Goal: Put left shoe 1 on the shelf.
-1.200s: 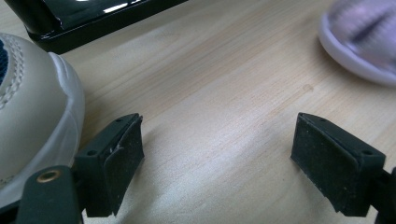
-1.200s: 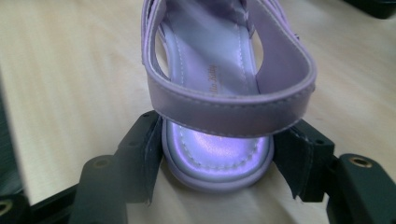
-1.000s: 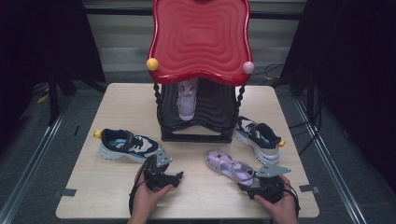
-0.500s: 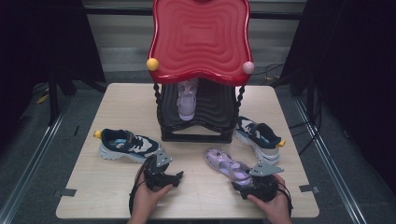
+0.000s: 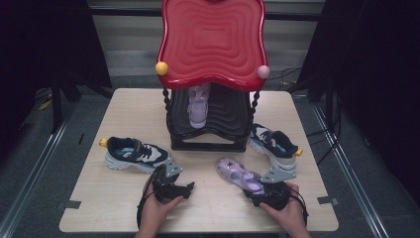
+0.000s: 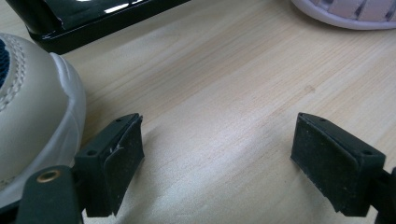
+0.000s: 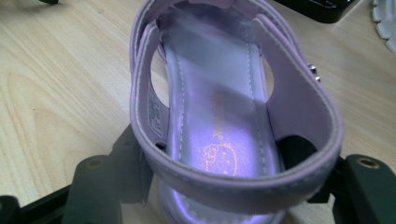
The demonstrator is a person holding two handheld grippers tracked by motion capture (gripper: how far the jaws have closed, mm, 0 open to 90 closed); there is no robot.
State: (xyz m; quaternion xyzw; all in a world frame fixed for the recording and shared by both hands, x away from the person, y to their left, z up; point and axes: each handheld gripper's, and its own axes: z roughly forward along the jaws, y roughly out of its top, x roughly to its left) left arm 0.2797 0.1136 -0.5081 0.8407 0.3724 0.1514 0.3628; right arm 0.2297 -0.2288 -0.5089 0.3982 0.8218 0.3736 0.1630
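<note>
Pale wood-grain laminate covers the rectangular table (image 5: 124, 114), its fine lines running lengthwise under everything. On its far half stands the glossy black plastic shoe rack with twisted posts (image 5: 210, 124), stepped in wavy tiers and capped by a rippled red plastic roof (image 5: 212, 42) with a yellow ball (image 5: 161, 68) and a pink ball (image 5: 263, 72) at its front corners. A lilac sandal on the rack's upper tier (image 5: 198, 105) sits toe-down under the roof.

On the table's left lies a chunky navy, white and grey sneaker with a yellow heel tab (image 5: 134, 154); its stitched, rounded grey toe (image 6: 32, 116) lies just beside one jaw in the left gripper view. A matching navy and white sneaker (image 5: 274, 144) lies at the rack's right.

The lilac faux-leather sandal with a strap (image 5: 241, 176) lies on the table in front of the rack, heel toward the person. Its shiny insole (image 7: 219, 116) carries a faint gold cartoon face and script too faint to read, and a small tag inside the strap is blurred.

The right gripper (image 7: 224, 196) has its black jaws either side of the sandal's heel, touching it. The left gripper (image 6: 217, 158) rests on bare wood, jaws wide apart, holding nothing.
</note>
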